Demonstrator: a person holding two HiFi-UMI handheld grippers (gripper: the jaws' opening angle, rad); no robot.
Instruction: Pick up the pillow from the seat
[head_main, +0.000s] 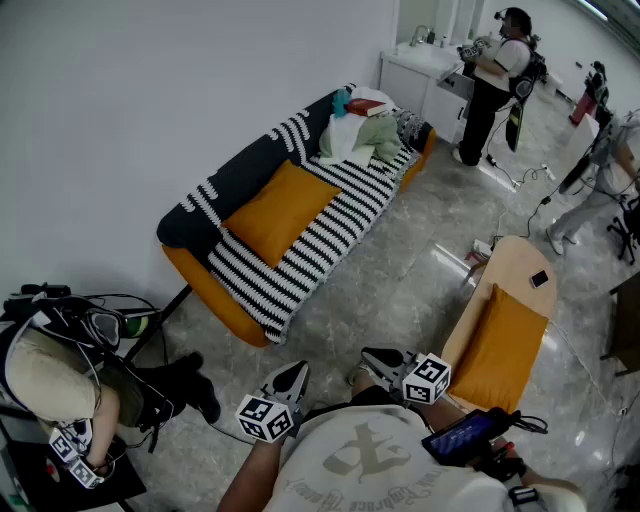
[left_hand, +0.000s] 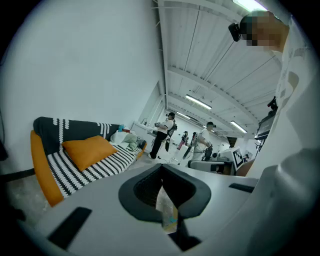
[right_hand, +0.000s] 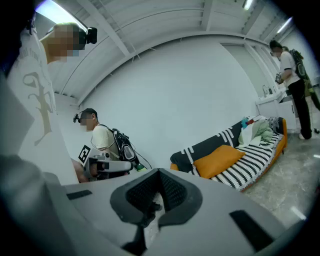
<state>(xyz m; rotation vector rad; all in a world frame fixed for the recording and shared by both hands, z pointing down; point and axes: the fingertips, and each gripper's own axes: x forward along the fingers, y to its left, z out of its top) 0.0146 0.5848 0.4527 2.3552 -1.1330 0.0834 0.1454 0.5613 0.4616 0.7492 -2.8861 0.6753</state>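
An orange square fabric pillow (head_main: 280, 212) is seen lying tilted on the seat of a long sofa (head_main: 205, 285) with an orange frame and a black-and-white striped cover, set against the white wall. The pillow is leaned partly on the backrest, towards the near end of the sofa; a heap of pale and green clothes (head_main: 360, 135) is piled at the far end.

The left gripper (head_main: 297, 373) and the right gripper (head_main: 383, 360) are held low at the bottom of the head view, close to the wearer's body, with grey marbled floor (head_main: 400, 290) between them and the sofa. Both are well apart from the pillow. In the left gripper view the jaws are closed together with nothing gripped, and the pillow is seen far off to the left. In the right gripper view the jaws are likewise closed and empty, with the pillow far off to the right.

A second orange cushion (head_main: 505, 345) is propped on a pale wooden chair (head_main: 520, 265) just beside the right gripper.
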